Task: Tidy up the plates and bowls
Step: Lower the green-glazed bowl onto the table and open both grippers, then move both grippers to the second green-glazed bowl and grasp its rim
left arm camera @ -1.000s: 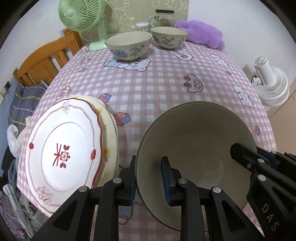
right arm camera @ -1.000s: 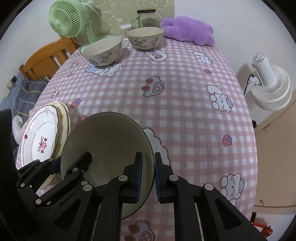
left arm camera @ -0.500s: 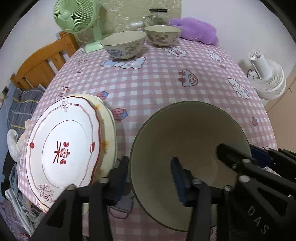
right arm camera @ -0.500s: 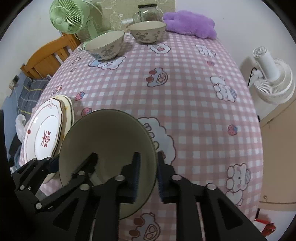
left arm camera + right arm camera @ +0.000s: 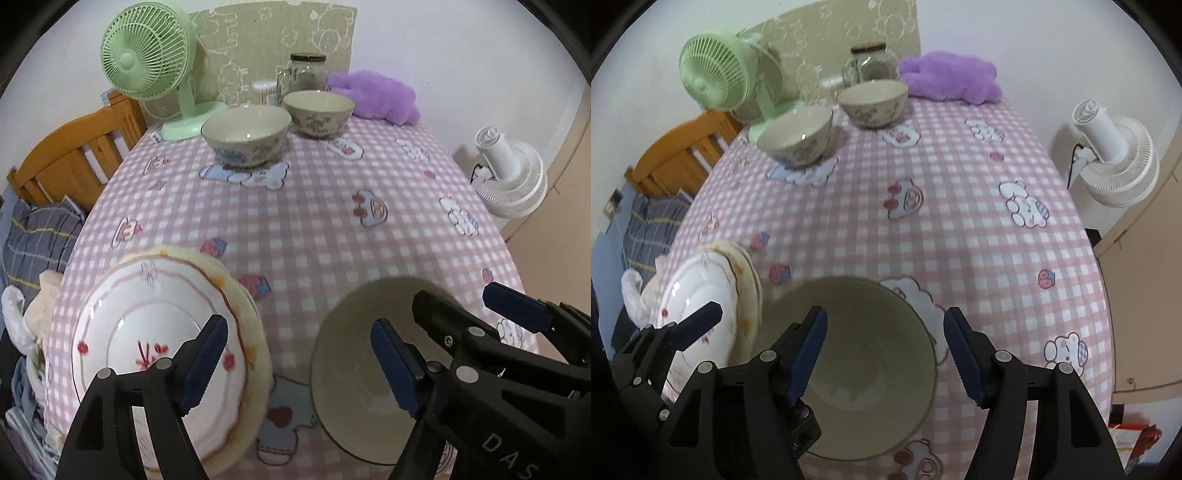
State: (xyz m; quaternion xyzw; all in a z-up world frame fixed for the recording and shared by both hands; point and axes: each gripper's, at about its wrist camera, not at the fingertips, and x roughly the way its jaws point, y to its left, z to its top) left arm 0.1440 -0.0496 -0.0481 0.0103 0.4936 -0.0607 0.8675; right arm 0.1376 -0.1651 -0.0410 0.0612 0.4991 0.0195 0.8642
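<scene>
Both tongs let go of the big bowl (image 5: 864, 369) on the near desk (image 5: 314, 221); left tongs (image 5: 295, 365) and right tongs (image 5: 884, 356) were spreading, the bowl's rims loose between them, two small bowls far ahead.

Both wrist cameras looked steeply down and forward from close above the desk's (image 5: 314, 221) near edge, facing its far end. The left view sat over the plates (image 5: 162, 350), the right over the large bowl (image 5: 857, 369); both shared these and the far bowls (image 5: 245, 133).

Green fan (image 5: 147, 59); glass jar (image 5: 306, 74); purple plush (image 5: 373, 98); white fan (image 5: 511, 177).
</scene>
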